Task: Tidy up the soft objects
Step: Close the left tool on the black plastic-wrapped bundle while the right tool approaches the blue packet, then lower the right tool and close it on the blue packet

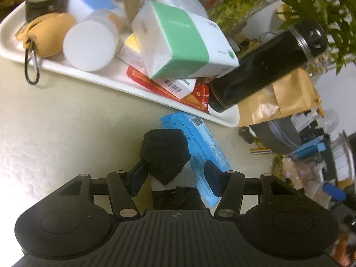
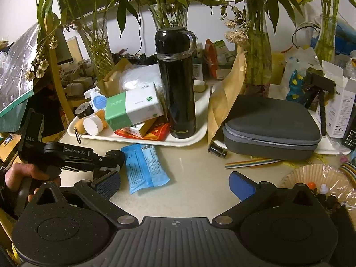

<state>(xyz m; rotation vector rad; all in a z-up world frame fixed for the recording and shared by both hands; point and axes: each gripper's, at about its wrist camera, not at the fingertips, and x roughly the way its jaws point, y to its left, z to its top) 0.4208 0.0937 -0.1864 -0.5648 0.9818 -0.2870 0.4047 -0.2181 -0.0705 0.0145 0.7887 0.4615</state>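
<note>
The pale desk (image 2: pixel 195 178) carries a white tray (image 2: pixel 195 141) at 12 o'clock in the right wrist view, holding a black flask (image 2: pixel 176 84), a green-and-white box (image 2: pixel 133 109) and other clutter. At 7 o'clock from the tray lies a blue soft packet (image 2: pixel 144 169), with a black bundled cloth (image 1: pixel 165 153) touching its left edge. The left gripper (image 1: pixel 175 176) stands about half open around the cloth, its left pad touching it; the right gripper (image 2: pixel 175 184) hangs wide open, holding nothing.

Left hand-held gripper (image 1: pixel 175 178) half open, right hand-held gripper (image 2: pixel 175 184) wide
</note>
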